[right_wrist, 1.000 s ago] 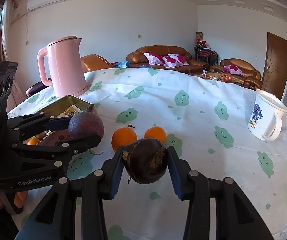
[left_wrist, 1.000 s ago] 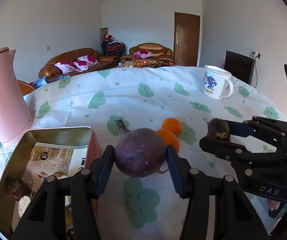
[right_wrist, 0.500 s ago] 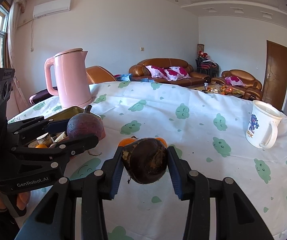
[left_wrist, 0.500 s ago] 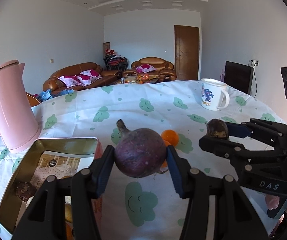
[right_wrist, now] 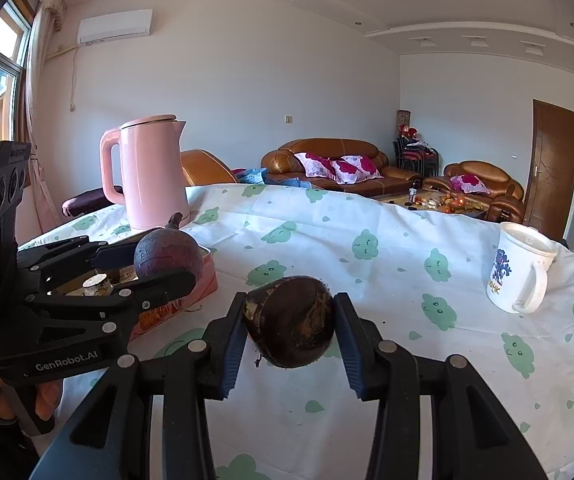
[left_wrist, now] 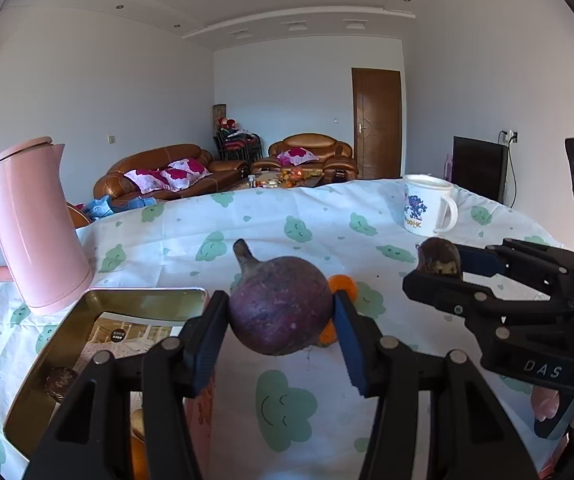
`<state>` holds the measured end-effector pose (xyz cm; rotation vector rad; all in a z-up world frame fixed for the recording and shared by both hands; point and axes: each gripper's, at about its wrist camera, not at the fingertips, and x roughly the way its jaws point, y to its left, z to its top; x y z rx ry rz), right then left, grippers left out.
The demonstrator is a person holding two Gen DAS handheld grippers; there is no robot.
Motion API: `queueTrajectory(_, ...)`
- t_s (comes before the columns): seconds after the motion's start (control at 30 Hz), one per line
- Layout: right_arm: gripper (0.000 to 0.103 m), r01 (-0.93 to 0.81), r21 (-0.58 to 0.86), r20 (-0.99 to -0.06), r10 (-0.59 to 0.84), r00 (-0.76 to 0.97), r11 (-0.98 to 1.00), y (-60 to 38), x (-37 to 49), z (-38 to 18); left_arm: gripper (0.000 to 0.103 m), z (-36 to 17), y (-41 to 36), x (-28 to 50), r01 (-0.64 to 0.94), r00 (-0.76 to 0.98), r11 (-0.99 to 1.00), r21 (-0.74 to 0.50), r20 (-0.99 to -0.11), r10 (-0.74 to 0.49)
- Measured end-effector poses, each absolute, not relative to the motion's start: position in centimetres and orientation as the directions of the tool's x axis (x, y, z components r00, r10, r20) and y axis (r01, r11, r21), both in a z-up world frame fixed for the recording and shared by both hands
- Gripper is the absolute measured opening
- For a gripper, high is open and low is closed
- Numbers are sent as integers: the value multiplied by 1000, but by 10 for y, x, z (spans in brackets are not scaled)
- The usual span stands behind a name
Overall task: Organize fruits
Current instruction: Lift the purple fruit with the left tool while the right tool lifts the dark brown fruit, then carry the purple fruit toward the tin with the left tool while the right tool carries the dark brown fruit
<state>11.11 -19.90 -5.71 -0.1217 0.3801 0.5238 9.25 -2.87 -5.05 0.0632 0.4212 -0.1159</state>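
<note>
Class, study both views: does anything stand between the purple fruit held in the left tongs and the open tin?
Nothing visible does. The left tongs grip the purple fruit just beside the tin, whose top is open.

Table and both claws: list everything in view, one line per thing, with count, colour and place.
purple fruit: 1, purple, stalked, in left claw
dark fruit: 1, dark brown, in right claw
oranges: at least 1, orange, on cloth behind purple fruit
tin: 1, gold, open, left, holding small items
kettle: 1, pink, behind tin
mug: 1, white, right
tablecloth: 1, white with green clouds
left claw: 1, black, shut on purple fruit
right claw: 1, black, shut on dark fruit
</note>
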Motion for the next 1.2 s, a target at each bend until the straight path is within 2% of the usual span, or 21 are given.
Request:
queueTrajectory(0.63,44,-505,-40,-305,471,828,862,-204,95,-53,54,-44,-31,70,109,941,992,60,-327,-84)
queueTrajectory(1.2,44,-481,-88,-246,449,859,872,-204,82,-50,54,-42,-25,63,97,952,994,46,-297,-79)
